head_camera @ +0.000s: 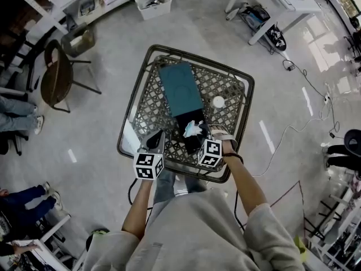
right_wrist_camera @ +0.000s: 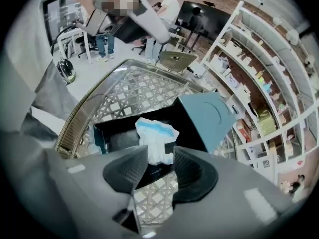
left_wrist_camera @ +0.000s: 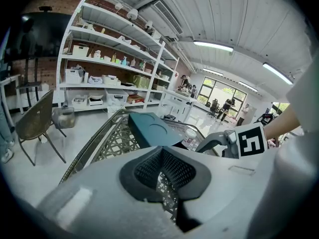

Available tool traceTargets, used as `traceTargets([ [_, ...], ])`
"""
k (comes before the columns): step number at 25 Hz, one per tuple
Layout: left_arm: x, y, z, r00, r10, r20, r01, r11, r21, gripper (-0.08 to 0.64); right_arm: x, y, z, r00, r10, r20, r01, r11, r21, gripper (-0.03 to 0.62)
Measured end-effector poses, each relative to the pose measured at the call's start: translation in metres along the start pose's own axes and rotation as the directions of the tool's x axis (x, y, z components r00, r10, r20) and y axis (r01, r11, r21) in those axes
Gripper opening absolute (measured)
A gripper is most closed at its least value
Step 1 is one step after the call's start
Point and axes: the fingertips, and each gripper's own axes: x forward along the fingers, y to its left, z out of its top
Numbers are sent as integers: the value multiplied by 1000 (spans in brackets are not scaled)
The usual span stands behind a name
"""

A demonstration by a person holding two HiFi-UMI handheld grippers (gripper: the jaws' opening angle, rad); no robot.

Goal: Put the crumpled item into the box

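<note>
Inside the black box (right_wrist_camera: 117,133) on the lattice table (head_camera: 149,106) lies the crumpled item (right_wrist_camera: 155,138) – white with a blue band – against the box's near wall. The right gripper (right_wrist_camera: 160,158) hangs just above it and points steeply down. Its jaws are spread, and the wad shows in the gap between them without either pad pressing on it, so the drop looks done. The item lies straight ahead of and below those jaws. The box's long axis runs from near to far, with the teal lid (right_wrist_camera: 209,113) raised at the far end. Any next move, most likely a lift clear or a reach for the lid, therefore belongs to the right hand, which is much the nearer. The left gripper (left_wrist_camera: 160,149) waits at the table's near left edge, beside the box, with its jaws pressed together on nothing. The right jaw tips cover the item's lower edge, so whether it rests flat on the box floor cannot be told, nor how the lid joins the box. A small white round thing (head_camera: 218,101) sits to the right of the lid.
</note>
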Motion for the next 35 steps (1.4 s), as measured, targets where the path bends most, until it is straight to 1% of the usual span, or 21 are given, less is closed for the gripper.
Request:
traceTargets([
  [2,0,-1,0,1000,0,1,0,1000,0,6,-6,-5,2,999,-19,31,16,995,95,125],
  [5,1,-2,0,1000,-2,1,2,1000,0,6,-11,-13,6,997,-40,66,22,968,249,73],
  [9,2,-5,0,1000,-4,2,4,1000,1,6,-18,-20,5,993,-77,87,40,929,368,10],
  [11,0,-7,1,1000,-3,1,3,1000,2,6,-24,-23,3,991,-93,101,39,896,442,0],
  [12,-1,-8,1,1000,-2,1,2,1000,2,6,-28,-26,3,989,-100,110,34,872,489,0],
  [13,-1,-8,1,1000,-2,1,2,1000,3,6,-30,-29,3,987,-109,120,28,842,539,0],
  [15,0,-8,2,1000,-3,1,3,1000,4,6,-36,-38,3,981,-136,141,15,769,640,0],
  [18,1,-8,2,1000,-4,1,4,1000,3,6,-42,-49,-4,966,-200,165,-3,630,777,0],
  [20,0,-9,4,1000,-4,5,4,1000,3,6,-48,-54,-10,954,-248,170,-12,535,845,0],
  [21,0,-9,6,1000,-3,7,3,1000,3,6,-52,-56,-12,948,-268,172,-18,493,870,0],
  [22,0,-9,7,1000,-3,9,3,1000,4,6,-55,-58,-13,942,-287,174,-24,460,888,0],
  [23,0,-8,9,1000,-3,11,2,1000,5,6,-58,-59,-15,937,-302,175,-27,435,900,0],
  [24,0,-7,11,1000,-3,14,2,1000,7,6,-61,-60,-15,932,-316,175,-28,421,907,0],
  [26,-1,-6,17,1000,-2,23,2,1000,13,6,-68,-63,-15,923,-343,177,-22,410,912,0],
  [29,-5,-3,27,999,1,36,-2,1000,26,6,-85,-72,-11,901,-395,178,5,419,908,0],
  [35,-14,-4,62,996,11,94,-16,998,56,6,-126,-100,-6,847,-500,181,63,431,900,0],
])
